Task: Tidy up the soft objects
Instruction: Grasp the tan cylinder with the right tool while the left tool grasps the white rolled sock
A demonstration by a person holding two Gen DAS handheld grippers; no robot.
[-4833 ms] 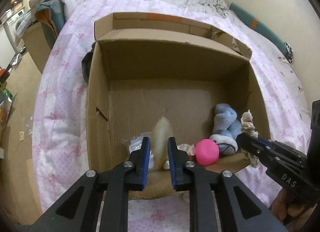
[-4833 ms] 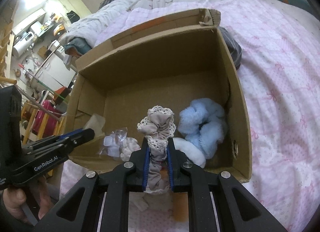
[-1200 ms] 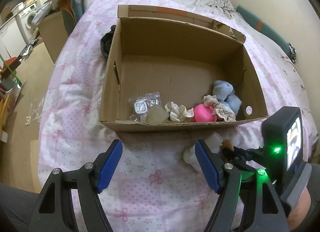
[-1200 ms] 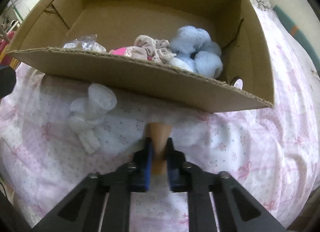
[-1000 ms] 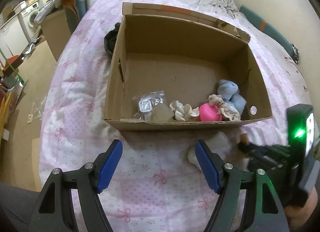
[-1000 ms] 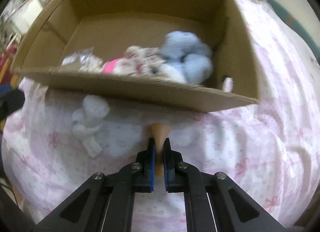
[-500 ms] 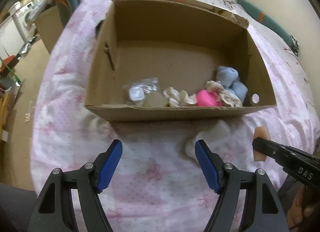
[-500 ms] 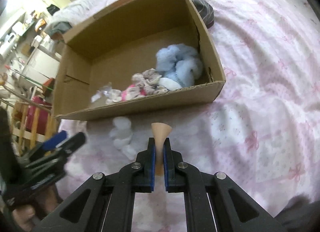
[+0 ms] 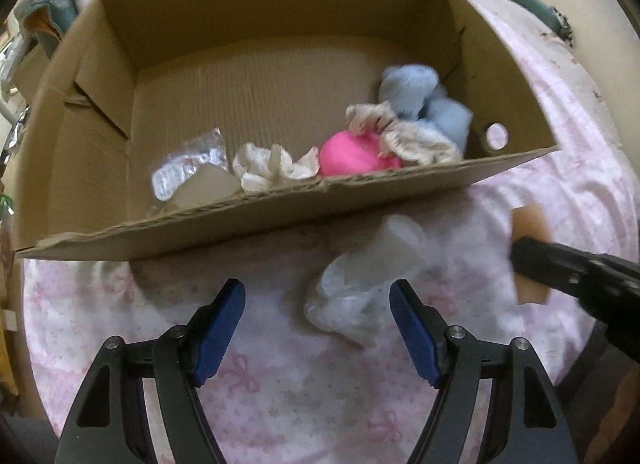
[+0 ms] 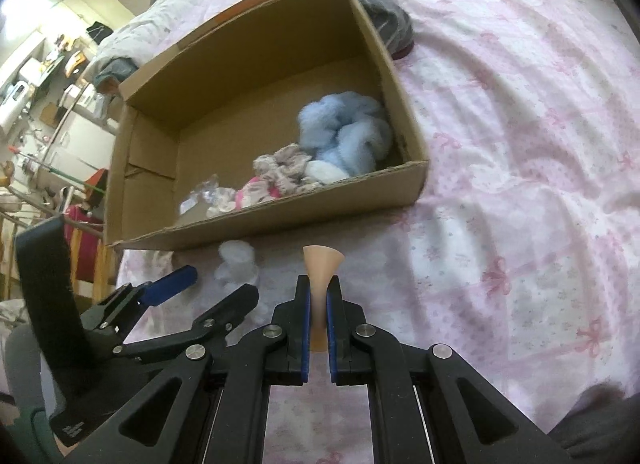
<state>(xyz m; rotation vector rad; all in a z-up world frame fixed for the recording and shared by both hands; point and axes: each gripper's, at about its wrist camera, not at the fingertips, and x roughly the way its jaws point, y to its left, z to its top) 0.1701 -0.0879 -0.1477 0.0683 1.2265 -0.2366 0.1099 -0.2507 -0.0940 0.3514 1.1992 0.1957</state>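
A cardboard box stands on the pink bed and holds a pink ball, a blue fluffy item, a lace scrunchie, a cream scrunchie and a plastic packet. A white soft item lies on the bed in front of the box, between the fingers of my open left gripper. My right gripper is shut on a peach-coloured sponge, held above the bed before the box. The sponge also shows in the left wrist view.
A dark garment lies on the bed beyond the box. Rumpled bedding is piled at the far end. Household clutter and furniture stand to the left of the bed. The pink quilt stretches to the right.
My left gripper has moved forward and down so its open fingers flank the white soft item. My right gripper has lifted the peach sponge off the bed.
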